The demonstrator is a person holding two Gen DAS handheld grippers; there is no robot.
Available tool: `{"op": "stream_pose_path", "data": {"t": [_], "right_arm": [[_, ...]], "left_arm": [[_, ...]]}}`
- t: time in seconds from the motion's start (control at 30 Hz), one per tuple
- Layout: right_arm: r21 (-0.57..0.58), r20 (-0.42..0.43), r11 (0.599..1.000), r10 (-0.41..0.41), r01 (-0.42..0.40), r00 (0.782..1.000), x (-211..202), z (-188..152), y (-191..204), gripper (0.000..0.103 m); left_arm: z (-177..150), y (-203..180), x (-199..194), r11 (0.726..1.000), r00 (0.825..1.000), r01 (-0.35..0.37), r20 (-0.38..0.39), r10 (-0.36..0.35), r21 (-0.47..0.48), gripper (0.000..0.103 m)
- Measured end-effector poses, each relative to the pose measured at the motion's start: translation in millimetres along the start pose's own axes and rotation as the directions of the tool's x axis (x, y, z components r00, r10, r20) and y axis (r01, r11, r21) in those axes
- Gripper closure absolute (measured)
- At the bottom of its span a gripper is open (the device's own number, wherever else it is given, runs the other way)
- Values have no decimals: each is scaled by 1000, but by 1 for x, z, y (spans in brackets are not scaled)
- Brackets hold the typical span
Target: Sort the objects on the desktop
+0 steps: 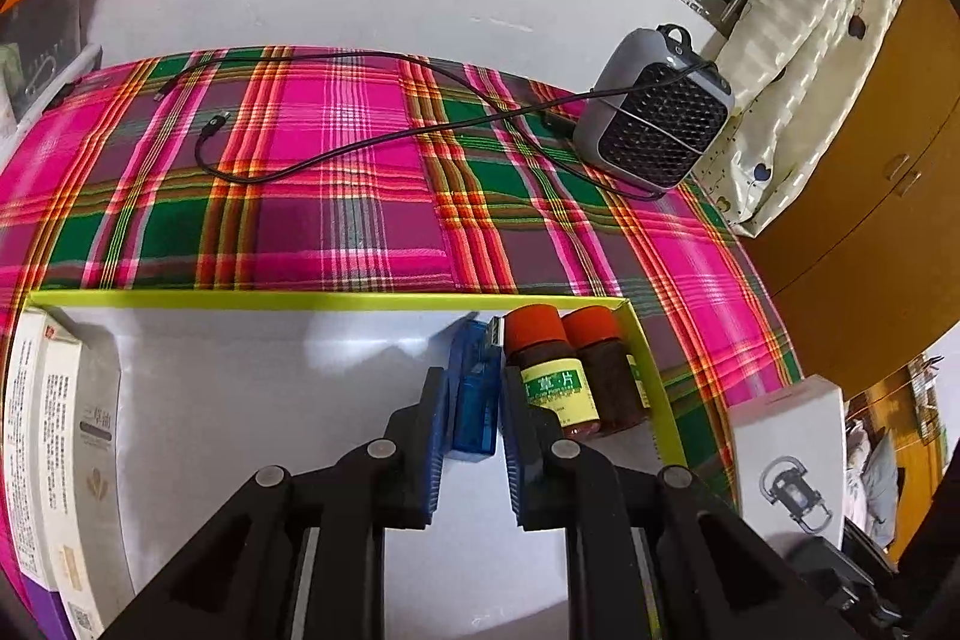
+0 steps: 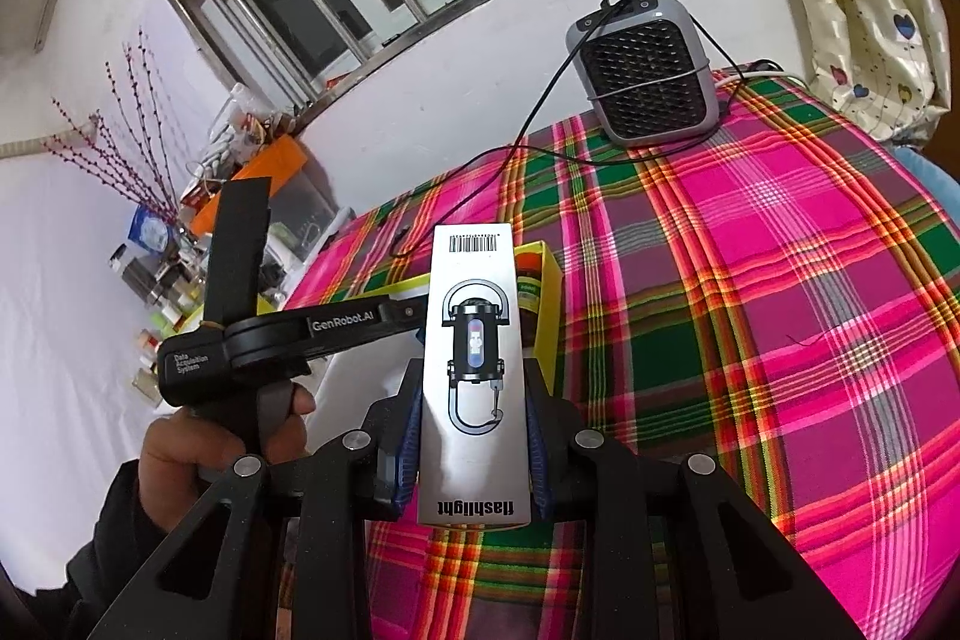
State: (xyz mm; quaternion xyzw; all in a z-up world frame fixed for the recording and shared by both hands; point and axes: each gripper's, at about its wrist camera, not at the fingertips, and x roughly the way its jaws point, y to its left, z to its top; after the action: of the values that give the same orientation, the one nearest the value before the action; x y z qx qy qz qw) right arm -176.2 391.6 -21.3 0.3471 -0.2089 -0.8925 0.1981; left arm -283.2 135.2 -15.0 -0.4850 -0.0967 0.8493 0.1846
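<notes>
Left gripper (image 1: 471, 400) jaws narrow, a translucent blue USB stick (image 1: 477, 403) between the pads with a sliver of gap on each side, so not clearly clamped. Stick stands on edge, metal plug pointing away, lower centre of the left wrist view, inside the yellow-rimmed tray (image 1: 336, 300). Just right of it: two brown pill bottles (image 1: 561, 370) with orange caps, hard against the tray's right wall. White cartons (image 1: 57, 436) line the tray's left side; white floor between is bare, plenty of room.

Right gripper (image 2: 474, 436) closed on a tall white flashlight box (image 2: 474, 340), lantern drawing and barcode on its face, centre of the right wrist view, raised over the plaid cloth (image 2: 780, 280) beside the tray's right corner. Grey fan heater (image 2: 645, 70) sits upper right, black cable (image 1: 312, 160) snaking across the cloth. Cloth to the right is open.
</notes>
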Motion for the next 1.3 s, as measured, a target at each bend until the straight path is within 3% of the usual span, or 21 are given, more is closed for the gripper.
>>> {"op": "stream_pose_path", "data": {"t": [0.13, 0.37, 0.63, 1.3], "right_arm": [[-2, 1, 1000, 2, -2, 1000, 0, 0, 1, 73], [-3, -2, 1000, 1, -1, 1000, 1, -1, 0, 73], [-4, -8, 1000, -3, 3, 1000, 4, -2, -1, 73], [-14, -21, 1000, -4, 4, 1000, 9, -5, 1, 73]], "left_arm": [[-4, 0, -2, 1000, 1000, -11, -21, 11, 3, 86], [0, 1, 3, 998, 998, 48, -31, -49, -42, 89], [2, 2, 5, 997, 998, 62, -22, -64, -50, 89], [-29, -6, -45, 992, 993, -60, 112, 48, 109, 89]]}}
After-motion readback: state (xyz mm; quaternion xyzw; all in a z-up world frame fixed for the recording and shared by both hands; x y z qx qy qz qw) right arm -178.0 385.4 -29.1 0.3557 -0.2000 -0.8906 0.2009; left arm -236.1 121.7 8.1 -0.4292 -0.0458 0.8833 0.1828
